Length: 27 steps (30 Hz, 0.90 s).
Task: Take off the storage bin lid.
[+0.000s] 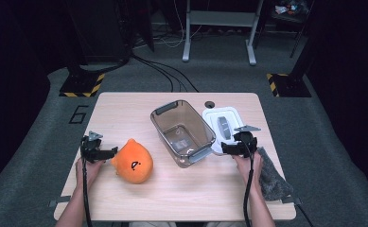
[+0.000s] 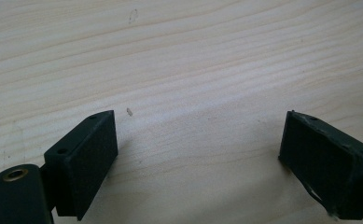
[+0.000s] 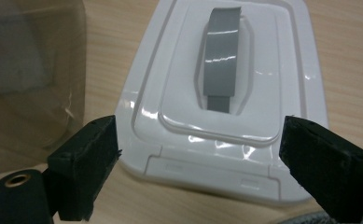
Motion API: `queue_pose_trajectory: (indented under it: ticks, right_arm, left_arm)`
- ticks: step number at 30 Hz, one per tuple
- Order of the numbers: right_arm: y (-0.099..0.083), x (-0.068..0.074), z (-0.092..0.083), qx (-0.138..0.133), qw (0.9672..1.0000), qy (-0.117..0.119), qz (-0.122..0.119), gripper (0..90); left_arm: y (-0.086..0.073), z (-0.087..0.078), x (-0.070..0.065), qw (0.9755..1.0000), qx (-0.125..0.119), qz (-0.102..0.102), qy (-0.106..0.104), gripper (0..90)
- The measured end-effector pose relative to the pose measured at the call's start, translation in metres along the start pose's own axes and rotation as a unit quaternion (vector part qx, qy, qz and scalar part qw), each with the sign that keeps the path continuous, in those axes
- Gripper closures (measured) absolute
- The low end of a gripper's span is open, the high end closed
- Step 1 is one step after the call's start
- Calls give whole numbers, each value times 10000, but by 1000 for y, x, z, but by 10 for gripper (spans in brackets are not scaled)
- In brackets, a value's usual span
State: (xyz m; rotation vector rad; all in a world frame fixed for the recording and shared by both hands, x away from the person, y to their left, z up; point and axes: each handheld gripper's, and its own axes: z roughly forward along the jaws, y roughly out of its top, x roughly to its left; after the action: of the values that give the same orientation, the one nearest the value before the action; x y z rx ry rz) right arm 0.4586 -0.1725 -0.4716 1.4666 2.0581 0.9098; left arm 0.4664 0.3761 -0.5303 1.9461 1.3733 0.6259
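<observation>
An orange plush toy (image 1: 133, 161) lies on the wooden table (image 1: 125, 109) at the front left. My left gripper (image 1: 110, 153) rests just left of it, open, its jaws wide apart over bare wood (image 2: 198, 126). A clear grey bin (image 1: 181, 132) stands in the middle. Beside it on the right lies its white lid (image 1: 223, 124) with a grey handle. My right gripper (image 1: 225, 147) hovers at the lid's near edge, open, with the lid (image 3: 226, 102) lying ahead of and between the jaws (image 3: 198, 128), untouched.
A grey fuzzy cloth (image 1: 269, 175) lies at the table's right front edge, under the right forearm. The bin's wall (image 3: 30, 70) stands to the left in the right gripper view. A small round hole (image 1: 209, 104) sits near the table's far edge.
</observation>
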Motion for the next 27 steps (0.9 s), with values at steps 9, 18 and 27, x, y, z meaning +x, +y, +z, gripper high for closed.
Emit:
queue_pose_trajectory:
  ticks: [9,18,27]
  right_arm:
    - [-30,15,-11,49,9999,34,-124,97]
    - [-63,40,-18,-5,9990,254,-373,91]
    - [-81,57,-13,100,9972,429,-600,66]
  left_arm:
    - [0,0,0,10000,16,5,-6,108]
    - [0,0,-1,10000,-5,-30,72,107]
    - [1,-11,2,9991,-85,-220,361,107]
